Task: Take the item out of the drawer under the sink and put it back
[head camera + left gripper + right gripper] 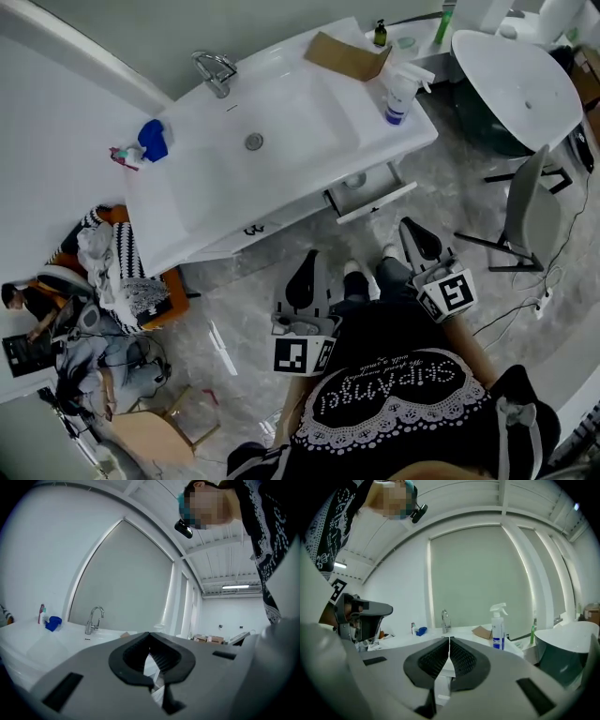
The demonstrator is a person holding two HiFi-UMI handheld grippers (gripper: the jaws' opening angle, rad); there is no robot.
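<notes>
Drawer (380, 199) ajar, left gripper (149, 634), right gripper (449, 639) closed

Grey marbled floor tiles (234, 347) underfoot, glossy, with thin cables (525, 309) trailing across them at the right. A white sink vanity (187, 178) stands against a plain white wall (56, 122). Over to the right there's a white oval top (516, 84) on a dark body — table or tub, hard to tell — and a grey chair (530, 211) just beside it. Lower left, a wooden chair (155, 436); above it an orange-brown seat (173, 295) heaped with clothes (112, 262). Behind the vanity a tall, pale arched panel (483, 578) fills the wall. White beams cross the ceiling, and a strip light (236, 587) glows far back.
</notes>
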